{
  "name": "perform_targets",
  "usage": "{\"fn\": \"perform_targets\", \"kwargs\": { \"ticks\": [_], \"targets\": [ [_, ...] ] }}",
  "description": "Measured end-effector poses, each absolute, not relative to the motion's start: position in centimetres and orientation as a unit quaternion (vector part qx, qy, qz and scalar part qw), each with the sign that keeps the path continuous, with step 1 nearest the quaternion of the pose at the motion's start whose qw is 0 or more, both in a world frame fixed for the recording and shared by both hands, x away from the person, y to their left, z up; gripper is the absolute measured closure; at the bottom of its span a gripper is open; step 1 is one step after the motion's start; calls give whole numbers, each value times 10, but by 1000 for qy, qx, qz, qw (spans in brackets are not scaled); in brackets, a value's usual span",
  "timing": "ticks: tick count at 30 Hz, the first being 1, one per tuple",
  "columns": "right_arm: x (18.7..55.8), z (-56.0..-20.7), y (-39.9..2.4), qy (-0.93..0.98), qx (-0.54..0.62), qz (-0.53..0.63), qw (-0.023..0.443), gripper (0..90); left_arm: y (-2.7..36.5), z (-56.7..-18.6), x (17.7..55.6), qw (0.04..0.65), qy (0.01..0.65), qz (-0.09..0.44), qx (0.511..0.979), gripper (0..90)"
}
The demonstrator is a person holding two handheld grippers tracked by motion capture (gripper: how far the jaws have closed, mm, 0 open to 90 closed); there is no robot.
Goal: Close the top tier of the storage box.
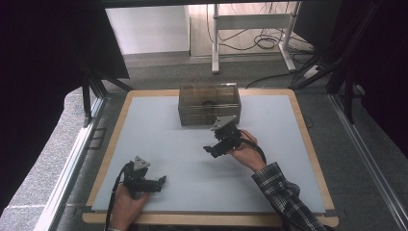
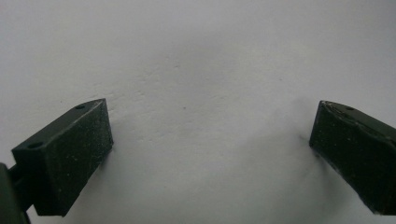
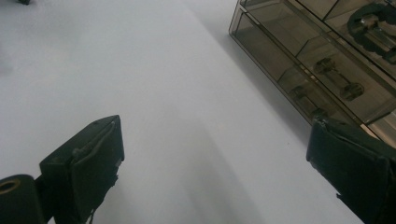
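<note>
Both claws wide apart, left claw [image 1: 162, 180] low, right claw [image 1: 208, 149] seemingly raised.

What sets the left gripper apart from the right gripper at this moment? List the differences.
The left gripper sits near the table's front edge, far from the tinted box; the right gripper is at mid-table, close in front of that box. The left gripper view looks at bare white surface; the right gripper view takes in the box's drawers. Shared: both have black jaws set wide apart, holding nothing, each held in a hand.
</note>
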State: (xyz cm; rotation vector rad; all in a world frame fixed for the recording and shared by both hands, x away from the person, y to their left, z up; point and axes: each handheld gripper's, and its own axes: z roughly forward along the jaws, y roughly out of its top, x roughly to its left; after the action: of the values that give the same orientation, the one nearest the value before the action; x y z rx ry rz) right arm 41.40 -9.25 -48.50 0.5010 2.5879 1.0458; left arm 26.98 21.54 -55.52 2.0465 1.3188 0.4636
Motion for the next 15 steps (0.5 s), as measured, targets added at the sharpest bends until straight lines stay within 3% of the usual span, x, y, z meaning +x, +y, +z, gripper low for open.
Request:
{"fn": "perform_targets", "kwargs": {
  "ticks": [15],
  "targets": [
    [406,-482,-103,902,175,365,152,35,215,-555,270,325,503,177,781,0]
  ]
}}
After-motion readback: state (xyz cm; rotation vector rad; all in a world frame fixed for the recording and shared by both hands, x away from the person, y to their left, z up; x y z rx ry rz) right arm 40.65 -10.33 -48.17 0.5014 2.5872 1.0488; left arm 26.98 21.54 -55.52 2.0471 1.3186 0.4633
